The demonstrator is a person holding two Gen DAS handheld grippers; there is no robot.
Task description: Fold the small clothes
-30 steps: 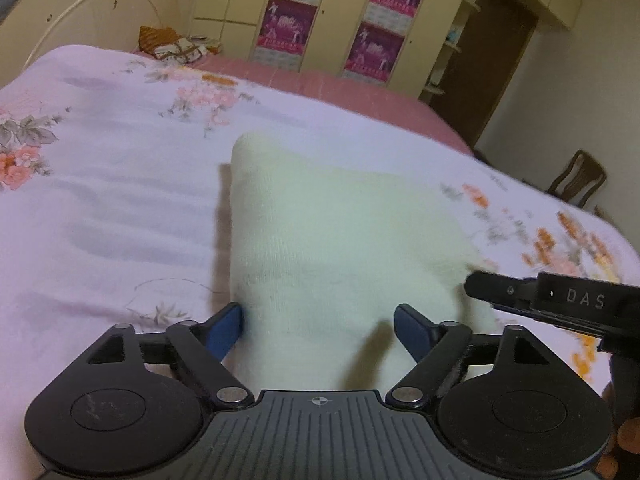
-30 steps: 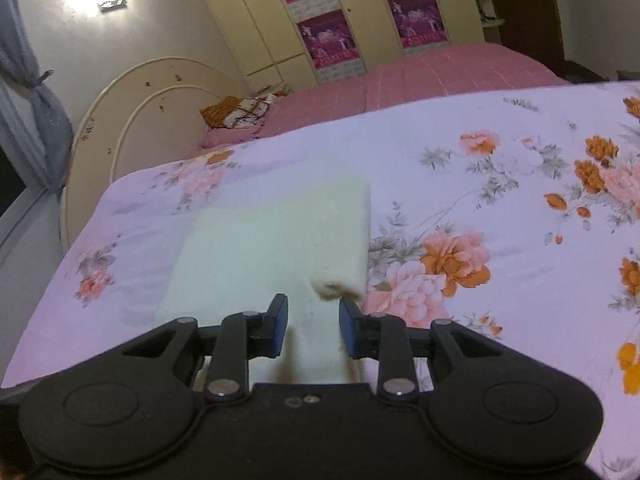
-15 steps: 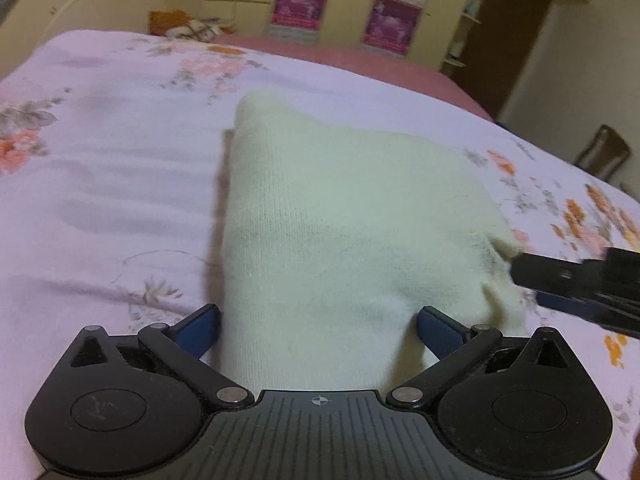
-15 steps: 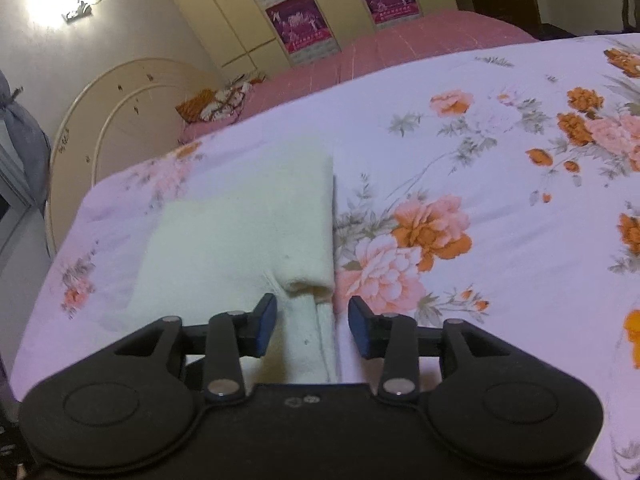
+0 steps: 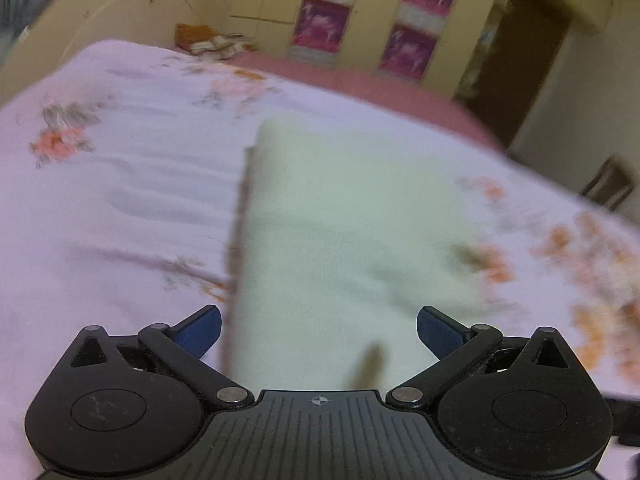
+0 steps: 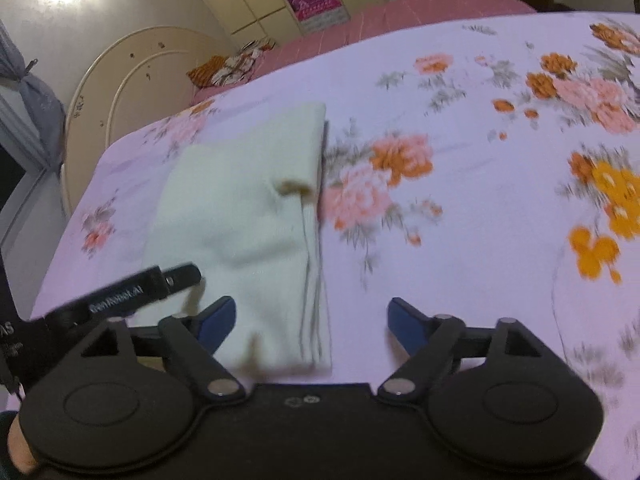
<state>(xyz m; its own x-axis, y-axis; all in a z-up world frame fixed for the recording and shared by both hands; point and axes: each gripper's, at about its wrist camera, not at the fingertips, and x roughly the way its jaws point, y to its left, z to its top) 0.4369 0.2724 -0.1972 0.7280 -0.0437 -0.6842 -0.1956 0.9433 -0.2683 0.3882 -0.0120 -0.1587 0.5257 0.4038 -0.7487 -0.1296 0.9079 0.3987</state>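
Note:
A cream knitted garment [image 5: 340, 232] lies folded flat on the floral bedsheet [image 5: 120, 200]. In the left wrist view its near end sits between the wide-spread blue pads [image 5: 200, 332] of my left gripper [image 5: 320, 334], which is open and touches nothing. In the right wrist view the garment [image 6: 240, 208] shows stacked layers along its right edge. My right gripper [image 6: 310, 320] hovers over its near right corner with its jaws opening, and the pads stand apart from the cloth. A black finger of the left gripper [image 6: 176, 276] reaches in over the garment's left side.
The sheet [image 6: 480, 200] spreads wide to the right of the garment. A cream headboard [image 6: 132, 80] and an orange patterned cloth [image 6: 228, 68] lie at the far end. A wardrobe with purple posters [image 5: 408, 48] and a wooden chair [image 5: 608, 188] stand beyond the bed.
Both grippers spread their jaws and let go of the garment, the right one releasing its folded corner. Both have drawn back towards the near edge, and the garment stays folded on the sheet.

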